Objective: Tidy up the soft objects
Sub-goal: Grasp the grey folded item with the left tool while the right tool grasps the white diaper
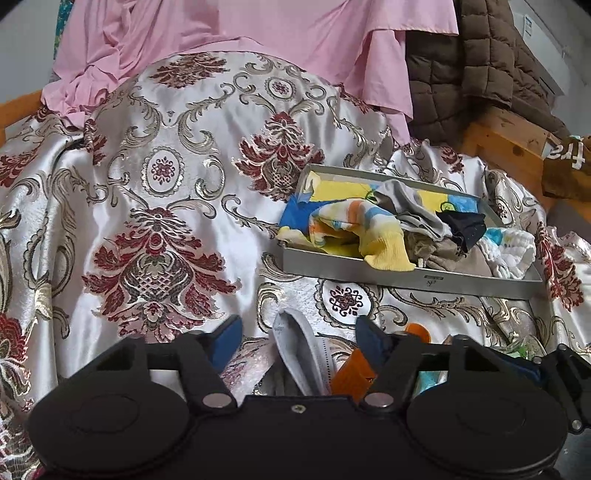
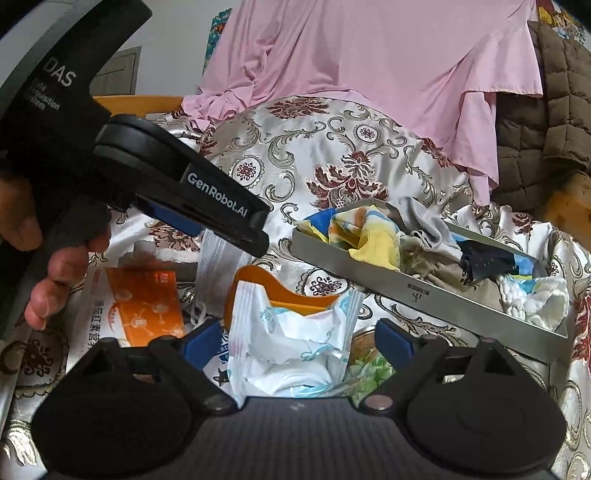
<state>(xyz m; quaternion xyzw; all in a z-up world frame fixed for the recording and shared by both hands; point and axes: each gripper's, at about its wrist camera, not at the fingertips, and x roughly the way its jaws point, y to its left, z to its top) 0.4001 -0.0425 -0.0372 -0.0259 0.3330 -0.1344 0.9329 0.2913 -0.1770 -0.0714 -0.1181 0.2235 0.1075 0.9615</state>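
Note:
In the left wrist view, my left gripper (image 1: 299,341) is open low over the patterned satin bedspread (image 1: 177,155). A white face mask (image 1: 295,354) lies between its blue fingers (image 1: 229,341), and the pads stand clear of it. The right wrist view shows that gripper (image 2: 263,232) from the side above the mask (image 2: 216,258). My right gripper (image 2: 297,341) is open around a crumpled white tissue packet (image 2: 291,343) that stands upright, with no firm pinch visible. A metal tray (image 1: 369,271) to the right holds several cloths and socks (image 1: 373,232).
An orange holder (image 2: 280,286) stands behind the packet, and an orange box (image 2: 147,306) lies on a leaflet at the left. A person's hand (image 2: 55,280) grips the left tool. Pink fabric (image 1: 258,33) and a brown quilted coat (image 1: 480,74) hang behind. A wooden frame (image 1: 509,144) runs along the right.

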